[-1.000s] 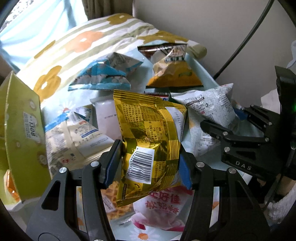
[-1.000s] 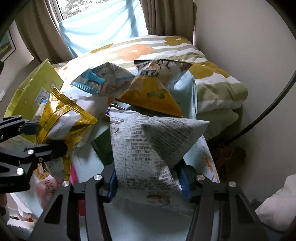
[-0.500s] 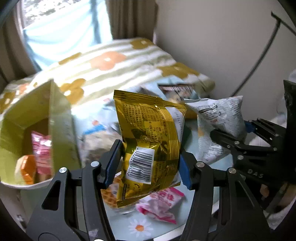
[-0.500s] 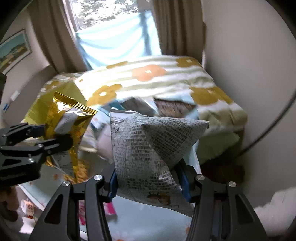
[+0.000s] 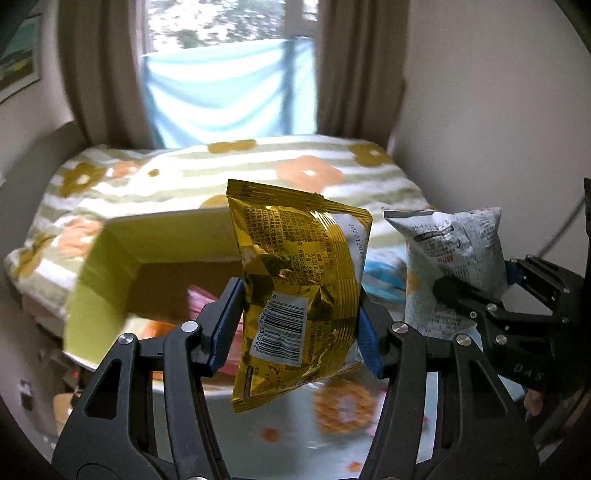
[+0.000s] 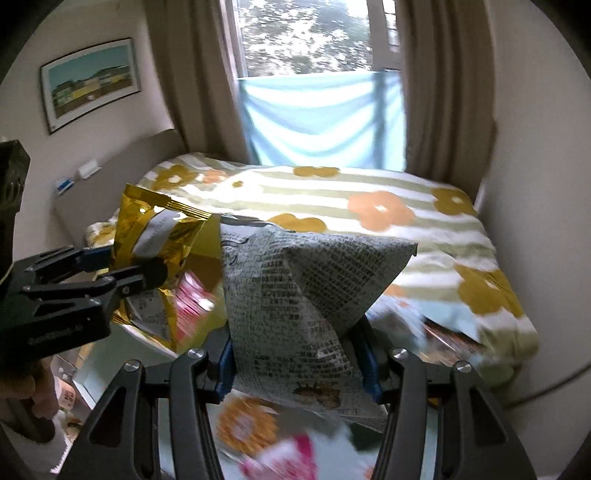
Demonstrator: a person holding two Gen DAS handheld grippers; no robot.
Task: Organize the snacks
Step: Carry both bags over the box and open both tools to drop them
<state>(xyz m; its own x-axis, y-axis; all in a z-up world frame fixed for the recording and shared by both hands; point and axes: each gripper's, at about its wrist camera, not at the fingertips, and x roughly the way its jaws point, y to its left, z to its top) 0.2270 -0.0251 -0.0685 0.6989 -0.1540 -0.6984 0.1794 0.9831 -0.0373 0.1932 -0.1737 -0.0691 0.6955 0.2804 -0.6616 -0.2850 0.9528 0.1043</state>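
Left gripper (image 5: 301, 326) pinches the gold snack bag (image 5: 299, 291) upright, long axis vertical; right gripper (image 6: 297, 360) clamps the grey printed bag (image 6: 306, 302). We judge the yellow-green box (image 5: 110, 266) the goal: it lies lower left of the gold bag, nearer our left hand. Below, a floral tabletop (image 5: 295, 432) with loose snacks; beyond, a striped bed (image 5: 258, 166), curtained window

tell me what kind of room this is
Most likely a bedroom: a bed with a flower-patterned blanket stands under a curtained window, and a framed picture hangs on the wall beside it.
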